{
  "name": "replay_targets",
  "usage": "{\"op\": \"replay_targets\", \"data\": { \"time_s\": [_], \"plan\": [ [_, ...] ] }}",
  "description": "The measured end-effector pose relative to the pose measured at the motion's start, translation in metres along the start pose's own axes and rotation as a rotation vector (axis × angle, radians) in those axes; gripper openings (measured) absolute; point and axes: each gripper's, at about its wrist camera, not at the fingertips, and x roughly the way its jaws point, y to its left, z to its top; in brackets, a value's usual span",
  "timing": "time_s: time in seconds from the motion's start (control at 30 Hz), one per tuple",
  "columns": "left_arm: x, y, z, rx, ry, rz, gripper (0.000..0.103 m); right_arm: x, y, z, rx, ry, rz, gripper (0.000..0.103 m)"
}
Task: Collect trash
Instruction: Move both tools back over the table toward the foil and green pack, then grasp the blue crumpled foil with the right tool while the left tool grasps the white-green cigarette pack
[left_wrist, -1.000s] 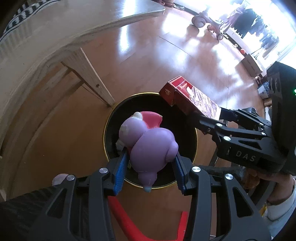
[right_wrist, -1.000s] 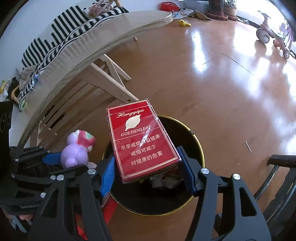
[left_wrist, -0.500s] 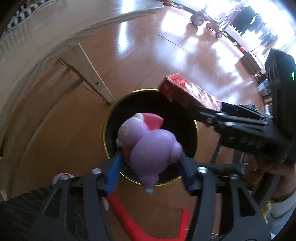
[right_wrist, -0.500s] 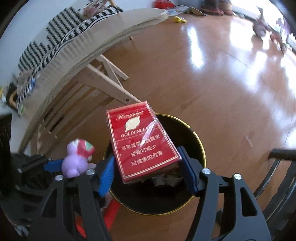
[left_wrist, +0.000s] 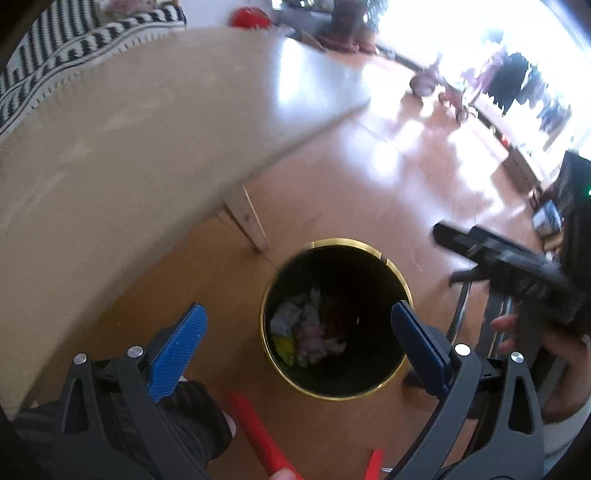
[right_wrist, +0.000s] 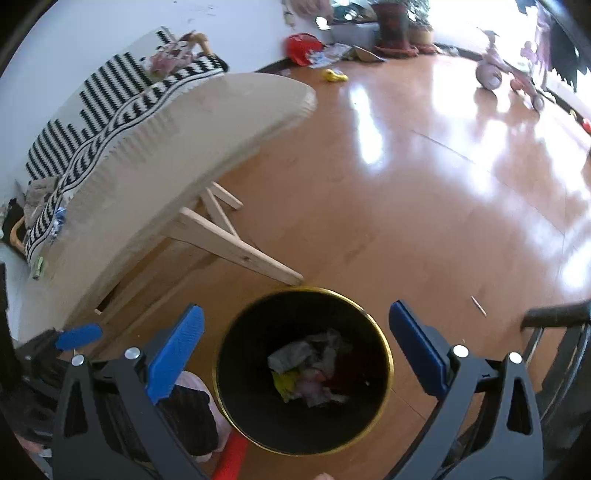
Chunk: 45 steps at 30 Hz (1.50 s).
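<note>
A black round trash bin with a gold rim (left_wrist: 400, 284) (right_wrist: 384, 343) stands on the wooden floor under both grippers. Crumpled trash (left_wrist: 306, 332) (right_wrist: 310, 369) lies at its bottom, with pink and red shapes among it. My left gripper (left_wrist: 299, 339) is open and empty above the bin. My right gripper (right_wrist: 295, 343) is open and empty above the bin too. The right gripper also shows in the left wrist view (left_wrist: 517, 266) at the right, blurred. A left fingertip (right_wrist: 77, 336) shows in the right wrist view.
A beige table (left_wrist: 129, 147) (right_wrist: 184, 140) with wooden legs (right_wrist: 236, 251) and a striped cloth (right_wrist: 92, 107) stands to the left of the bin. A red bar (left_wrist: 258, 435) lies below the grippers. A dark chair frame (right_wrist: 554, 317) is at the right. A tricycle (right_wrist: 509, 77) stands far off.
Both grippers have opened. The purple toy has left the left gripper and the red cigarette box has left the right one. Both grippers have risen above the bin.
</note>
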Motion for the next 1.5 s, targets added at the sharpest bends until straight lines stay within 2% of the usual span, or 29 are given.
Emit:
{"op": "replay_targets", "data": {
  "time_s": [0.13,0.27,0.43,0.6,0.73,0.9,1.0,1.13,1.2,1.3,1.5],
  "plan": [
    [-0.04,0.015,0.011,-0.025,-0.09,0.01,0.097,-0.002,0.044,0.02,-0.079,-0.037,0.037,0.097],
    [-0.079,0.04,0.018,-0.045,-0.184,0.061,0.097,0.0,0.097,0.048,-0.138,-0.081,0.104,0.097],
    [-0.125,0.111,0.011,-0.163,-0.257,0.173,0.097,0.018,0.176,0.074,-0.247,-0.083,0.179,0.097],
    [-0.148,0.222,-0.019,-0.379,-0.238,0.333,0.097,0.052,0.272,0.083,-0.387,-0.026,0.255,0.097],
    [-0.158,0.297,-0.043,-0.537,-0.205,0.432,0.097,0.081,0.331,0.071,-0.486,0.029,0.285,0.097],
    [-0.163,0.353,-0.059,-0.651,-0.176,0.461,0.097,0.126,0.393,0.055,-0.59,0.125,0.27,0.097],
    [-0.158,0.374,-0.06,-0.681,-0.159,0.466,0.097,0.136,0.423,0.052,-0.65,0.124,0.268,0.097],
    [-0.141,0.394,-0.063,-0.736,-0.13,0.426,0.097,0.151,0.445,0.051,-0.683,0.136,0.266,0.097],
    [-0.133,0.402,-0.058,-0.715,-0.132,0.462,0.097,0.157,0.448,0.051,-0.703,0.128,0.248,0.097],
    [-0.129,0.413,-0.05,-0.713,-0.147,0.477,0.097,0.161,0.447,0.049,-0.753,0.093,0.207,0.098],
    [-0.124,0.432,-0.033,-0.742,-0.172,0.493,0.097,0.168,0.445,0.054,-0.78,0.072,0.236,0.098]
  ]
}}
